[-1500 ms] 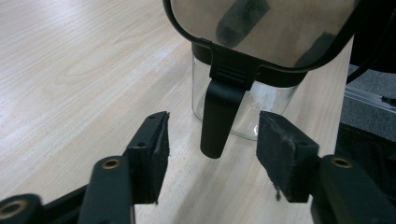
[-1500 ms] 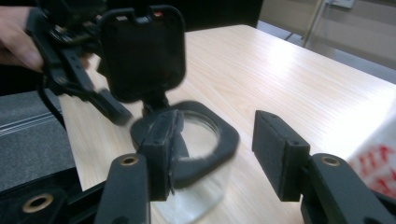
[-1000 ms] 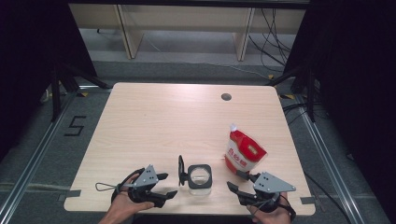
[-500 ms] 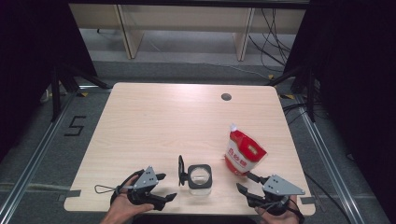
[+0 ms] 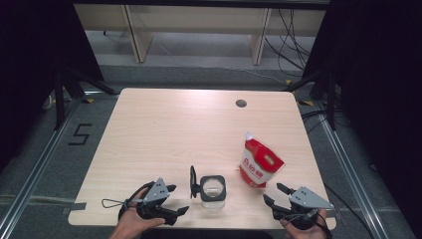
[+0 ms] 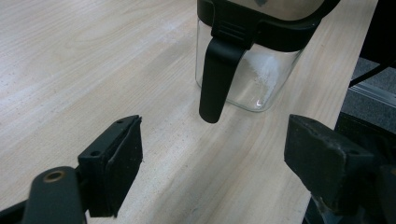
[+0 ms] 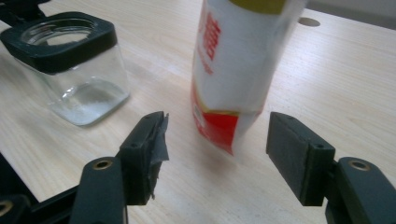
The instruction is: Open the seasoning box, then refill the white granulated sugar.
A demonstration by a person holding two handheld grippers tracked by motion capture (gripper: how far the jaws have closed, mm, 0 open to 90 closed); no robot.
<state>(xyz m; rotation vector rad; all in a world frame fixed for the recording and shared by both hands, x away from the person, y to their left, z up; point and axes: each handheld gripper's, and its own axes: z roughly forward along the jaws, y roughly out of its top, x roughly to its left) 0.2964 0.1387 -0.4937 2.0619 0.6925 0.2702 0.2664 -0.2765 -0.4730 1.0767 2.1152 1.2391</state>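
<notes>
Jar and pouch near the counter's front edge

Jar (image 5: 212, 188), glass with a black rim, is seen between left tool (image 5: 175, 200) and right tool (image 5: 273, 195); its handle (image 6: 215, 77) is detailed in the left gripper view. Pouch (image 7: 236, 70) is faced by the right tool. Both tools have just been opening, nothing clamped.

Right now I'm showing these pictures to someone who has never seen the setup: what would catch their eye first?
Probably the red and white pouch, standing upright near the table's right front, the one bright thing on pale wood. Next, the clear glass jar with a black rim at the front edge, its black handle toward the left gripper. Both that and the right gripper stand open, jaws just widened, holding nothing.
</notes>
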